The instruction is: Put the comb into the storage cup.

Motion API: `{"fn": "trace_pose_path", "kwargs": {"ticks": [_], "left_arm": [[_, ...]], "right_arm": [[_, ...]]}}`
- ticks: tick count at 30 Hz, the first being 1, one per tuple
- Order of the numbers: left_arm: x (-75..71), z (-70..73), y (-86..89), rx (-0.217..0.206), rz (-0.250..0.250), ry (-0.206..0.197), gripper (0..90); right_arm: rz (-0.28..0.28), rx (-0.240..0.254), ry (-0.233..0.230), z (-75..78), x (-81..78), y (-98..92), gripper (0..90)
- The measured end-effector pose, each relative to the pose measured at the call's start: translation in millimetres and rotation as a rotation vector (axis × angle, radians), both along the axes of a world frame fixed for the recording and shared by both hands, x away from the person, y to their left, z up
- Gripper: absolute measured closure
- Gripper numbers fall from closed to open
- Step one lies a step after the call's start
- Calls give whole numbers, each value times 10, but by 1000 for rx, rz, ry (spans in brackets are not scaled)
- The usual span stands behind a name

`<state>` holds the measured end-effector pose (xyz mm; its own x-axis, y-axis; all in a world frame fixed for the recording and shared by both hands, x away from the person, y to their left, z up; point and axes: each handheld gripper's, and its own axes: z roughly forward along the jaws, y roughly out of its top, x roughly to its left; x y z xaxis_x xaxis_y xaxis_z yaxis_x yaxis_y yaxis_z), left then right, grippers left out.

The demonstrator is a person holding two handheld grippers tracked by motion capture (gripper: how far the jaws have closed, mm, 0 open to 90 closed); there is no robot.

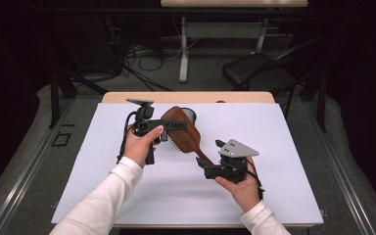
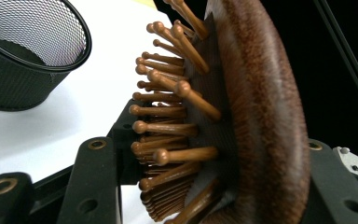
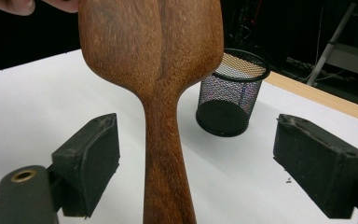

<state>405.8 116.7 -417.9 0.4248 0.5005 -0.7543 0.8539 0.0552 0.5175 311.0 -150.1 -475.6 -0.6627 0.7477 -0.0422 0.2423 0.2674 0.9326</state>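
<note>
One wooden hairbrush (image 1: pixel 183 131): your left gripper (image 1: pixel 169 126) clamps its head, your right gripper (image 1: pixel 206 170) jaws gape around its handle. One mesh cup (image 1: pixel 190 114) behind it, white worktop (image 1: pixel 274 147), dark room.

The left gripper (image 1: pixel 169 126) points level to the right, its fingers (image 2: pixel 95 182) clamped. The right gripper (image 1: pixel 206 169) points left, fingers (image 3: pixel 91 163) spread wide, touching nothing. Both white-sleeved forearms angle inward.

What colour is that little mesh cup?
Black; the mesh cup shows best in the right gripper view.
</note>
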Motion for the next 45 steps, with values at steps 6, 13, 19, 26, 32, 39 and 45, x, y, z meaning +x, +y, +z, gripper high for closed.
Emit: {"fn": "trace_pose_path", "kwargs": {"ticks": [6, 13, 19, 26, 32, 39, 45], "left_arm": [[6, -3, 7, 2, 4, -10, 486], [19, 7, 22, -4, 23, -11, 485], [43, 9, 45, -3, 45, -12, 484], [74, -8, 65, -3, 55, -10, 484], [89, -3, 72, 17, 58, -15, 483], [102, 12, 88, 14, 66, -16, 484], [118, 27, 85, 19, 69, -13, 483]], "right_arm": [[31, 7, 36, 10, 1, -11, 0], [59, 32, 43, 46, -30, -6, 0], [63, 51, 40, 102, -50, -25, 0], [48, 59, 54, 136, -33, -74, 0], [34, 63, 54, 183, -15, -129, 0], [28, 72, 57, 214, 3, -178, 0], [24, 68, 69, 212, 2, -195, 0]]}}
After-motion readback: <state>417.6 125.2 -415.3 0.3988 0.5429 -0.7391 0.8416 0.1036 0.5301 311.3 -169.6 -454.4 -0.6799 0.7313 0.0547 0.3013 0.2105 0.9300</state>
